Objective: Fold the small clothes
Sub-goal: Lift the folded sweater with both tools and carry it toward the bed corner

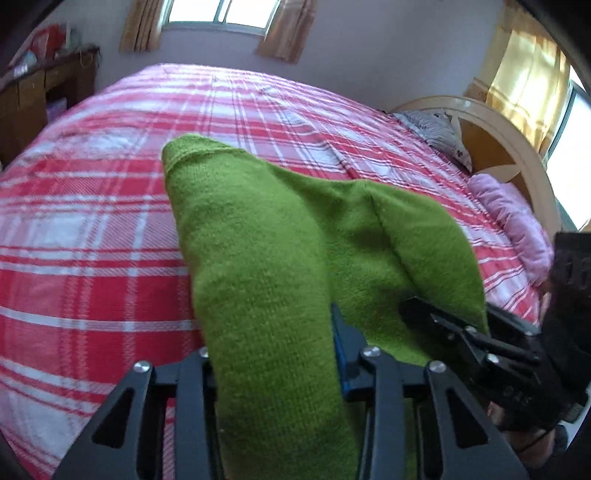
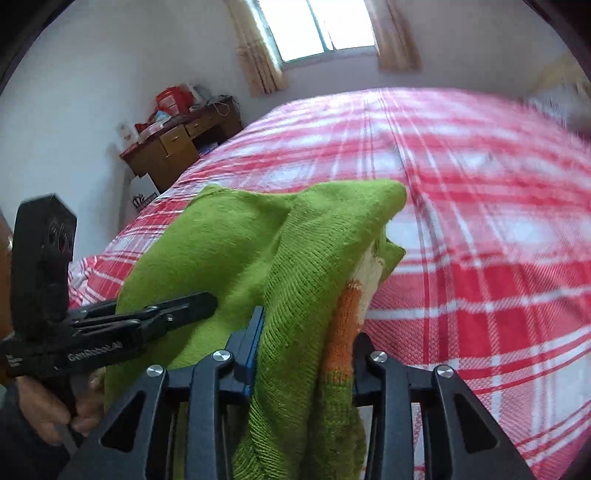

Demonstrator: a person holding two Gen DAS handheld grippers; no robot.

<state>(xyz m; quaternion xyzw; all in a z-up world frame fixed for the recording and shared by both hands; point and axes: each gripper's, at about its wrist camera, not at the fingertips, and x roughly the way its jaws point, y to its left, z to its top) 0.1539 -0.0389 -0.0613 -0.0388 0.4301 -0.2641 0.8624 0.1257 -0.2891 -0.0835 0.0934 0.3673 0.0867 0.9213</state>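
Observation:
A green knitted sweater (image 1: pixel 258 236) is bunched up above the red plaid bed (image 1: pixel 92 236). In the left wrist view its thick fold fills the gap of my left gripper (image 1: pixel 269 332), which is shut on it. Only a blue pad (image 1: pixel 338 350) shows beside the cloth. My right gripper (image 1: pixel 413 308) comes in from the right and grips another edge of the same sweater. In the right wrist view the sweater (image 2: pixel 229 251), with an orange and white patch (image 2: pixel 347 314), is clamped in my right gripper (image 2: pixel 308 328). My left gripper (image 2: pixel 205 299) lies at the left against the cloth.
The bed runs far ahead to a wall with a curtained window (image 1: pixel 221 14). A grey pillow (image 1: pixel 436 133), a pink bundle (image 1: pixel 517 221) and a curved headboard (image 1: pixel 517 155) sit at the right. A cluttered wooden desk (image 2: pixel 173 140) stands past the bed's left side.

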